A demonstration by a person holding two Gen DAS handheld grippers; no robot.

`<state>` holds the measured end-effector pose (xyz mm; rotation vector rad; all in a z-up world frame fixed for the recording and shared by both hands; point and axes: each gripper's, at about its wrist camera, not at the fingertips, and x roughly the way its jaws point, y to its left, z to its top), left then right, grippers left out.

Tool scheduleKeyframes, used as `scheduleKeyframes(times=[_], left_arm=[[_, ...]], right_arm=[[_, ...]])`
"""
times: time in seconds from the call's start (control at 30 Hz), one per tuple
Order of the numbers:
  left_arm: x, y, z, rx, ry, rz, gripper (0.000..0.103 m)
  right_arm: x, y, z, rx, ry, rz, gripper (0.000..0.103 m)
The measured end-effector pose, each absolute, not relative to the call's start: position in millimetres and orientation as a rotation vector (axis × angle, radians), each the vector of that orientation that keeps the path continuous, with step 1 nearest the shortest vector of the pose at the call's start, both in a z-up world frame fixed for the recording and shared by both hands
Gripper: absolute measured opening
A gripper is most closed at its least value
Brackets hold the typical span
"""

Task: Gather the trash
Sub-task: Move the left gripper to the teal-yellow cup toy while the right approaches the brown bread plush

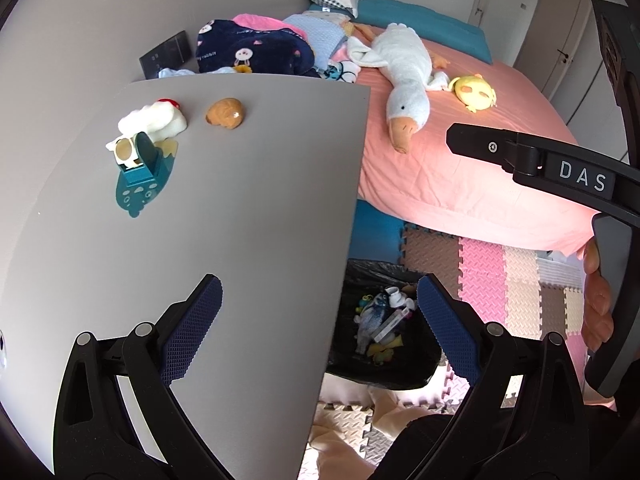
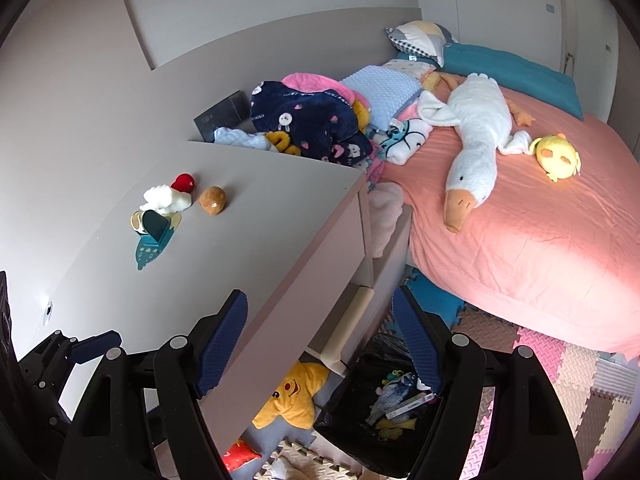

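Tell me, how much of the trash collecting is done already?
Some looks done: the black-lined bin on the floor already holds several small items. Nothing is in hand: both the left gripper and right gripper are open and empty. Possibly left: the orange lump, the white and red bits and the teal holder on the dresser top.

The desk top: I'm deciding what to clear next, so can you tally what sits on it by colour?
White: 1, the soft toy
Red: 1, the ball
Brown: 1, the round plush
Teal: 1, the tape holder on its teal mat
Total: 4 things on the desk
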<state>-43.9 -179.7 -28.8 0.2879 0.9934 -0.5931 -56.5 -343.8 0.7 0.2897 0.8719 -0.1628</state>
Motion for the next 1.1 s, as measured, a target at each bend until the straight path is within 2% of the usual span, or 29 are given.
scheduleKeyframes(times=[0.6,1.1], left_arm=[[7,-125,-38,0.217,1.039,-0.482,0.095],[72,-95,-45,0.166,0.993,-0.402,0.093]], right_arm=[[10,-294,-12,0.236,0.923,-0.071,0.075],[71,-274,-30,0.22,0.951,-0.045,0.075]])
